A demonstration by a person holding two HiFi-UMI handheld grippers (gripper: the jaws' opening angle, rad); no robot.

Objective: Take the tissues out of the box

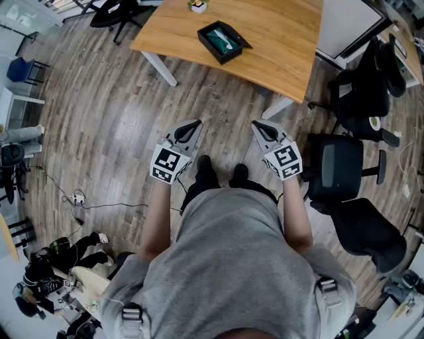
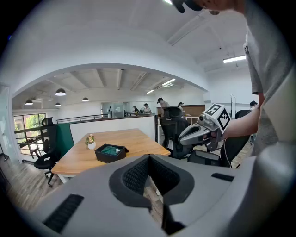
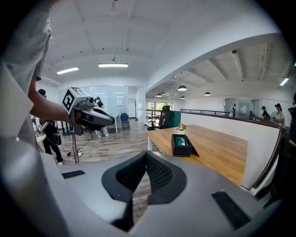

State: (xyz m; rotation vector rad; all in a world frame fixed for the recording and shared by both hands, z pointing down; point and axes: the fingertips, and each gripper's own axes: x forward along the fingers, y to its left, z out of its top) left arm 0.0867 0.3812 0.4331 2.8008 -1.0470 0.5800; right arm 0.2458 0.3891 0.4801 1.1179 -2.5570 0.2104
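Tissues (image 1: 224,40), seemingly a teal pack with a pale patch, lie inside a shallow black box (image 1: 210,46) whose top is open. The box stands on the wooden surface (image 1: 278,40), near the surface's far edge and just beside a small potted plant (image 1: 197,5). The person stands on the plank floor (image 1: 112,112), well apart from the surface. The left tongs (image 1: 195,124) and right tongs (image 1: 256,124) are held out in front of the body at about the same height, pointing toward the box. Both tongs are pressed together at the tips with nothing between them, so no grasp has begun and the step in hand looks like the approach. To do it well, the person would likely walk up until the box is directly below the head view, staying clear of the black office chairs (image 1: 334,165) on the right. The tongs should be spread before they descend, not over the pack itself. One set could steady an outer wall of the box, since so light a box may slide or lift along with its contents. The other could come straight down and pinch the pack across its narrow side, then draw it straight up clear of the rim. A dark flap juts from the box's right side and the plant stands close by, so a low sideways sweep could catch either one.
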